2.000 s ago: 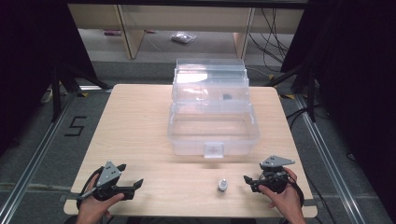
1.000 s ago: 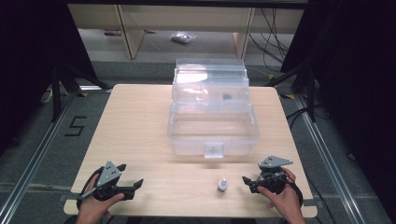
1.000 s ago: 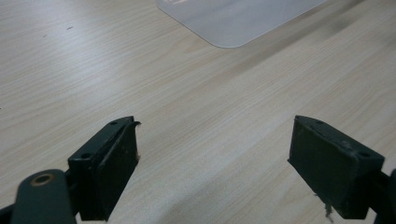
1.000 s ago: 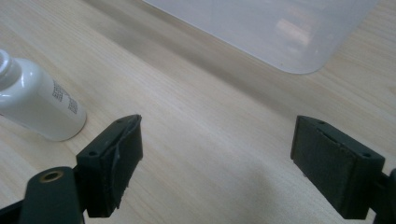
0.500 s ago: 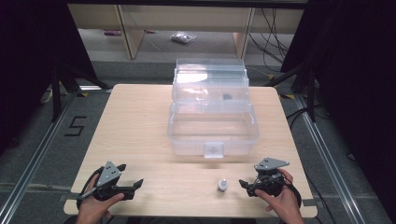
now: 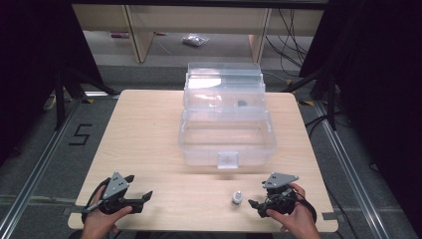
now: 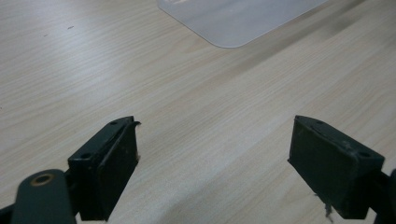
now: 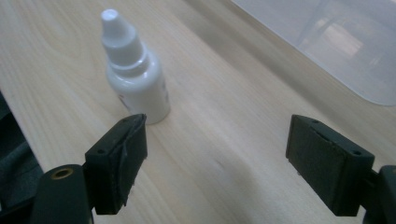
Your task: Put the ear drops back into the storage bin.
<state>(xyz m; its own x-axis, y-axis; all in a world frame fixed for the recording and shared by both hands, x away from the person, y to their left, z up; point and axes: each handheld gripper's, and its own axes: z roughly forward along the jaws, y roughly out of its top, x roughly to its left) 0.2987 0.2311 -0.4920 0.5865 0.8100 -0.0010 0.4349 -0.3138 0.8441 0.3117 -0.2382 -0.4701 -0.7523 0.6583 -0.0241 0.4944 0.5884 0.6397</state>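
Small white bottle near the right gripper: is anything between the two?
Nothing visible. The small white bottle stands upright on bare table just ahead of the open right gripper, toward its left jaw, apart from it.

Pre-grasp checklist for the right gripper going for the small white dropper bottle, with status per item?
1. Right gripper open: ok, its black fingers stand wide apart.
2. Small white dropper bottle upright on the light wooden table: ok, cap on top.
3. Bottle between the fingers: not ok, it stands ahead of them and off towards one finger.
4. Path to the bottle clear: ok, bare wood in between.
5. Clear plastic storage box away from the bottle: ok, it sits farther back with a gap.
6. Left gripper out of the way: ok, open at the table's other side.
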